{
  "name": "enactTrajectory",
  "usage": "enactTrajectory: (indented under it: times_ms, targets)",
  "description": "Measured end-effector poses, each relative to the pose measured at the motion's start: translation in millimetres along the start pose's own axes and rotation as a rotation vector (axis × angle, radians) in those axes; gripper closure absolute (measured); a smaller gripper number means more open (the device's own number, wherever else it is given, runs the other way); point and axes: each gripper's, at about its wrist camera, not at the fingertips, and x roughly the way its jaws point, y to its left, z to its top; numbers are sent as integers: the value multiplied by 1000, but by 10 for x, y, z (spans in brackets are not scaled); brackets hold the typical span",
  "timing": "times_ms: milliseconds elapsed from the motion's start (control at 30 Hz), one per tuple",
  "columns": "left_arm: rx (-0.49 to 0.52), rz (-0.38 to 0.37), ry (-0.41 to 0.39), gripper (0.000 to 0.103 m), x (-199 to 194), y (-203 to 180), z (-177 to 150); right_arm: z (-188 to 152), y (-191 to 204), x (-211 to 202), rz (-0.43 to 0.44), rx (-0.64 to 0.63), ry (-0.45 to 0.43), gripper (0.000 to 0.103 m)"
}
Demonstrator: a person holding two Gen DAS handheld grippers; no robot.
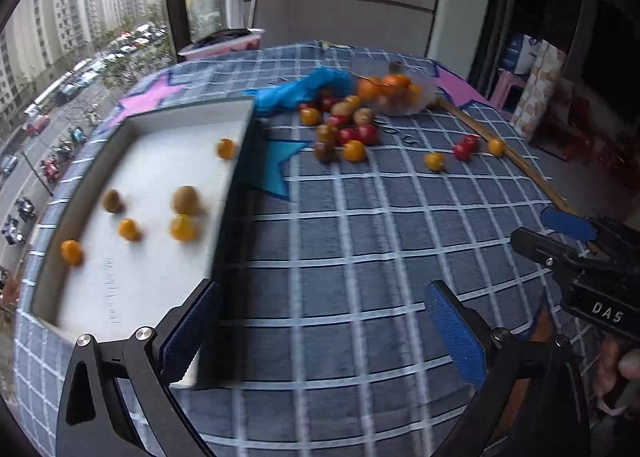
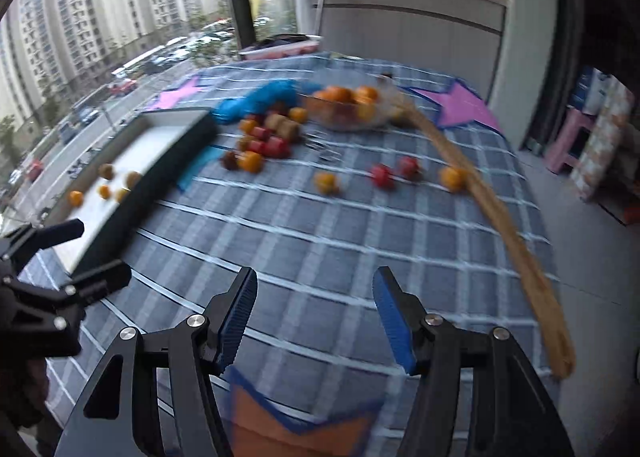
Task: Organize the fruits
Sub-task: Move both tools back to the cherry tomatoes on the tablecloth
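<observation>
A white tray with dark walls (image 1: 120,289) (image 2: 160,137) lies at the table's left and holds several small orange and brown fruits (image 1: 185,199). A loose pile of red, orange and brown fruits (image 1: 344,129) (image 2: 264,137) lies mid-table beside a clear bowl of oranges (image 1: 394,91) (image 2: 344,105). A few stray fruits (image 1: 464,149) (image 2: 382,175) lie to the right. My left gripper (image 1: 320,329) is open and empty, its left finger at the tray's near corner. My right gripper (image 2: 316,317) is open and empty above the cloth.
A blue bag (image 1: 304,89) (image 2: 256,101) lies behind the pile. A long wooden stick (image 1: 516,161) (image 2: 500,217) runs along the table's right edge. The checked cloth (image 1: 360,241) has pink stars (image 2: 460,105). A pink-lidded box (image 1: 224,43) stands at the back.
</observation>
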Motion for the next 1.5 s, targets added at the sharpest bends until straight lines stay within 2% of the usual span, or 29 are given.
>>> enactTrajectory:
  times_ms: [133, 167, 300, 333, 367, 433, 567, 700, 800, 967, 1000, 1067, 1133, 1333, 1500]
  targets:
    - [3, -154, 47, 1, 202, -229, 90, -89, -280, 58, -37, 42, 25, 39]
    - [-6, -157, 65, 1, 267, -252, 110, -97, -308, 73, -36, 46, 33, 39]
    - [-21, -89, 106, 2, 529, -356, 222, -63, -334, 158, -24, 23, 47, 39]
    - [-14, -77, 112, 5, 567, -373, 236, -29, -324, 184, -16, 9, 46, 39]
    - [0, -63, 120, 18, 632, -401, 267, -7, -316, 210, -10, 2, 45, 39]
    - [32, -28, 115, 20, 690, -437, 335, 71, -314, 326, 14, -13, 63, 39]
    - [50, -35, 103, 20, 803, -464, 497, 202, -312, 521, 20, -25, 78, 45]
    - [63, -35, 73, 43, 883, -429, 640, 304, -229, 602, 61, -62, 52, 51]
    - [93, -26, 68, 55, 953, -435, 745, 376, -180, 709, 82, -70, 56, 56]
    - [76, -25, 42, 66, 1026, -377, 845, 468, -113, 816, 117, -81, 51, 57]
    - [78, -16, 37, 72, 1042, -368, 860, 478, -104, 831, 121, -84, 50, 57]
    - [90, 5, 24, 72, 1078, -387, 885, 494, -79, 851, 124, -91, 44, 57]
    - [85, 16, 20, 80, 1093, -393, 903, 513, -63, 872, 124, -97, 41, 57]
    - [70, 44, 9, 80, 1146, -377, 965, 557, -45, 918, 132, -104, 37, 57]
    - [56, 38, 17, 80, 1189, -371, 1036, 595, -5, 960, 126, -115, 34, 57]
